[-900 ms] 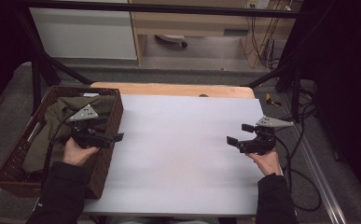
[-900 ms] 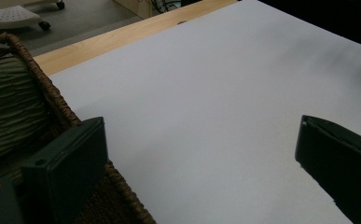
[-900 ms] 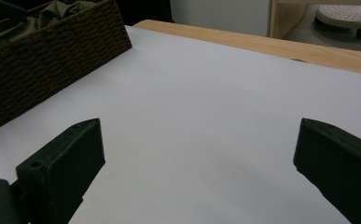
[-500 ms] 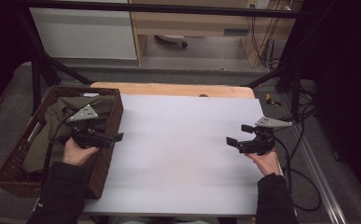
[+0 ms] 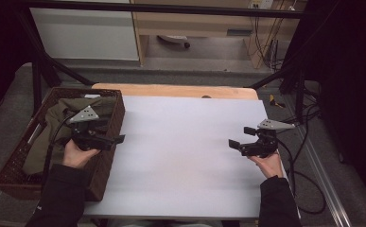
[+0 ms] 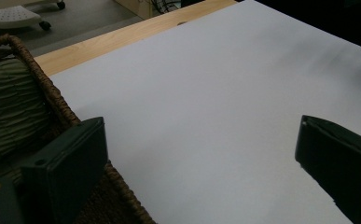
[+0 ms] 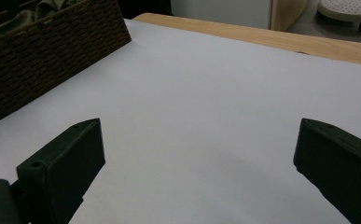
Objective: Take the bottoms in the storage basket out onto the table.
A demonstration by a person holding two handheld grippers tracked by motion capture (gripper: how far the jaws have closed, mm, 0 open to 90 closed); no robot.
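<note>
reaching into the basket for the green cloth

low in the frame, two sleeved forearms, each hand on a gripper. at lower left of the high view, left gripper (image 5: 117,140), jaws spread wide and empty, hovering over the near right rim of the wicker basket (image 5: 106,166). in the left gripper view, same jaws apart, basket rim (image 6: 57,100) between lens and white table sheet (image 6: 206,102). at right of centre, right gripper (image 5: 239,137), jaws likewise spread, nothing between them, held just above the sheet, well apart from the basket.

farther up at left, olive green cloth (image 5: 53,127) bunched inside the basket, filling most of it; pleated folds at the left edge of the left gripper view (image 6: 5,107).

likely step: picking the cloth out. best done by turning the left jaws off the rim and down into the basket, aiming at a raised fold rather than flat fabric, closing fully before lifting, then clearing the rim straight up to avoid snagging on wicker. right gripper ready over the sheet to take a second corner.

farthest up, wooden table edge (image 5: 171,90) and floor beyond.
</note>
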